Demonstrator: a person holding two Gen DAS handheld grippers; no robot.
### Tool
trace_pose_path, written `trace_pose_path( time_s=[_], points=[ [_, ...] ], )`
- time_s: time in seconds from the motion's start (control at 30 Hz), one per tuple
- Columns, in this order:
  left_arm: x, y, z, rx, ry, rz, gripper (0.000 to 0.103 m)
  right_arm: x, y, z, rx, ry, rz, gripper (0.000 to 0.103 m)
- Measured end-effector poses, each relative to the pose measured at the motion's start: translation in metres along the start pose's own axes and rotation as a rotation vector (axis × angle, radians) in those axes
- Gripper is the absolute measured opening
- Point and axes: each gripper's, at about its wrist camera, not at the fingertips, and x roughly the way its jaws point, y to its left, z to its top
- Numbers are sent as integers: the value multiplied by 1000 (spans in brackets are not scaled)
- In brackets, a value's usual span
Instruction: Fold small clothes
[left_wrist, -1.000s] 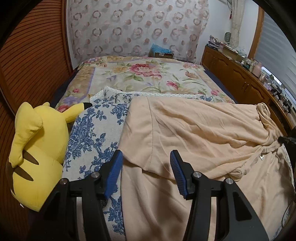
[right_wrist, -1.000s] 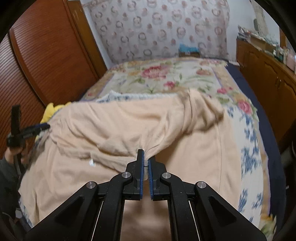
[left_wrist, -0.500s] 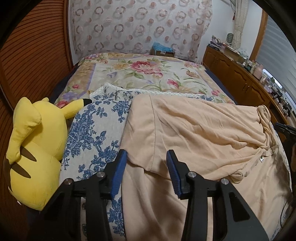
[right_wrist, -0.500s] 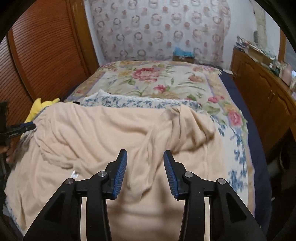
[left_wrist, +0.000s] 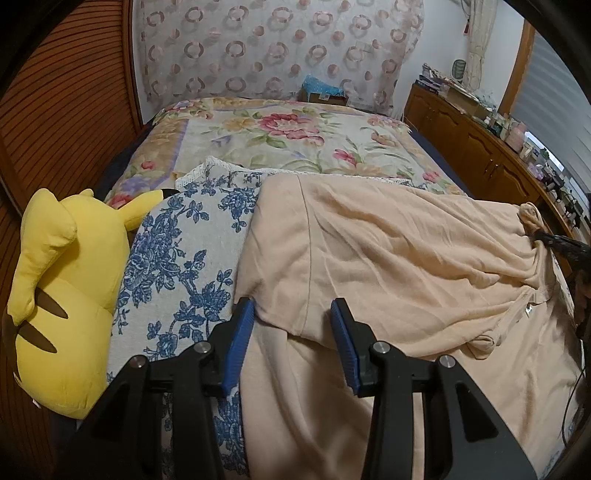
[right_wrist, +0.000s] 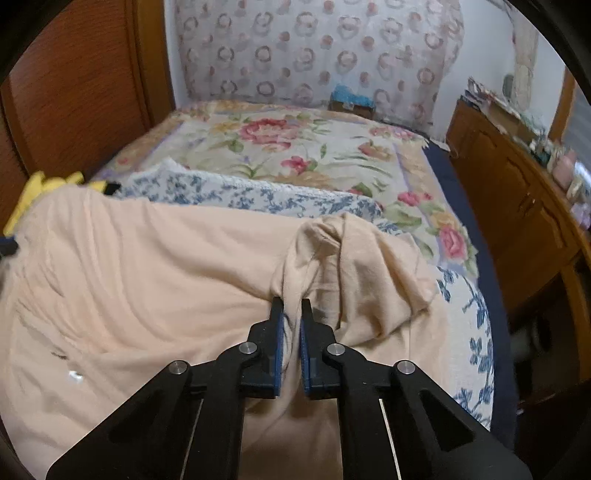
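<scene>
1. A peach-coloured soft knit garment (left_wrist: 388, 258) lies spread across the near half of the bed, on top of a white cloth printed with blue flowers (left_wrist: 177, 266).
2. The left gripper (left_wrist: 291, 325) hovers at the garment's folded-over edge at 6 o'clock in its view, its blue-padded jaws released and spread apart with the fabric edge lying between them.
3. The right gripper (right_wrist: 291, 314) has its jaws clenched on a bunched ridge of the same garment, which rises in a gathered peak towards 12 o'clock.
4. A yellow plush toy with brown back stripes (left_wrist: 62, 295) sits at 9 o'clock in the left view, beside the blue-flowered cloth.
5. A cream bedspread with pink roses (right_wrist: 295, 147) covers the far half of the bed.
</scene>
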Motion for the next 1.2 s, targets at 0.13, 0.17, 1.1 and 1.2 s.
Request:
trace_pose_path(
  time_s=[0.13,0.17,1.1,1.2],
  points=[
    [0,0,0,1,0,1,42,-33,-16,-9,81,-70,-10,2],
    [0,0,0,1,-1,1,42,-41,-19,-13,93,-77,-17,2],
    [2,-12,9,49,-10,-9,7,-25,-44,-48,167,45,-75,45],
    [-4,-14,10,54,-42,-19,2,-26,-46,-48,171,34,-57,44]
  ],
)
